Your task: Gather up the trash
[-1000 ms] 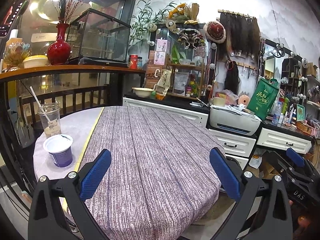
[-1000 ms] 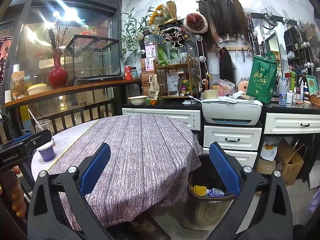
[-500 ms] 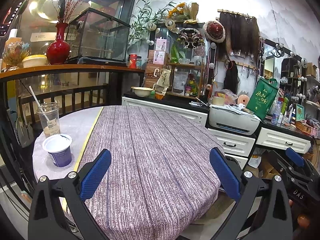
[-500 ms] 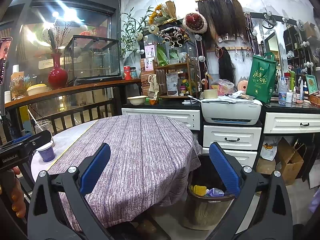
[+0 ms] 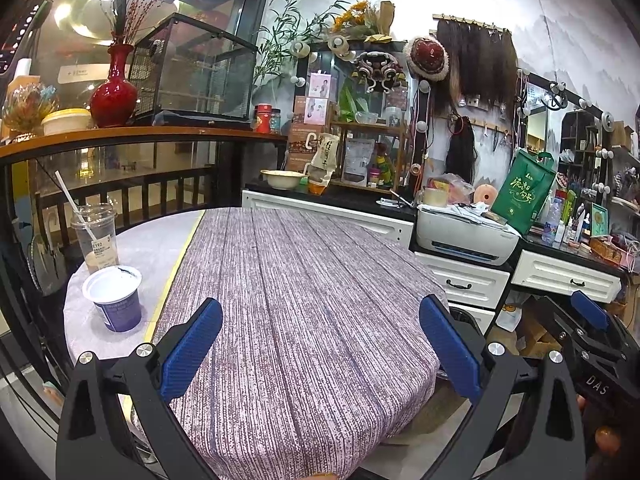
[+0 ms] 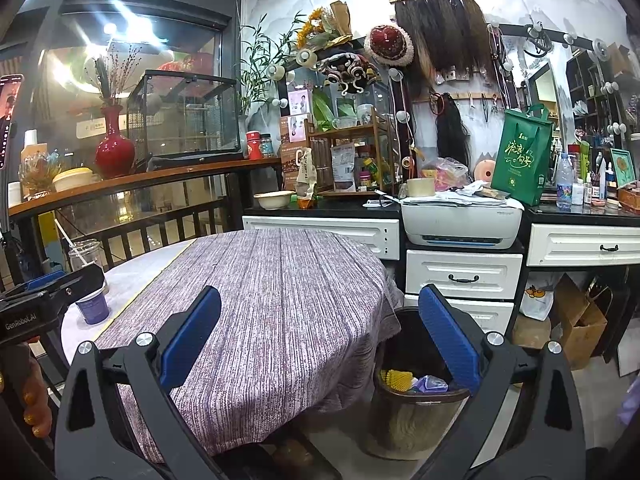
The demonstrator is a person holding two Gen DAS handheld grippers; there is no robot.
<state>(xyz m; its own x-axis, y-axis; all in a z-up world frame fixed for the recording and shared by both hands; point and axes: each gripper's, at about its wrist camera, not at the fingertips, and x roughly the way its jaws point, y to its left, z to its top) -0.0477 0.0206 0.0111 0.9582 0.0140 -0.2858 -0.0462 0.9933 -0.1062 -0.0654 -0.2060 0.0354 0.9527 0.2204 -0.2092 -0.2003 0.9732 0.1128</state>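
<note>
Honestly, with both the left tool (image 5: pixel 320 348) and right tool (image 6: pixel 319 336) gaping empty, the yogurt cup (image 5: pixel 114 298) and straw cup (image 5: pixel 95 237) on the counter's (image 5: pixel 300 300) far-left edge could tip before reaching the bin (image 6: pixel 404 412).

We see a small purple cup (image 5: pixel 113 298) with a white top standing up near the left edge of the round table (image 5: pixel 304 280). Just behind it stands a tall clear cup (image 5: pixel 95 237) with a white straw (image 5: pixel 74 205), nearly empty. On the floor by the table's right edge sits a dark bin (image 6: pixel 416 412) with trash inside.
</note>
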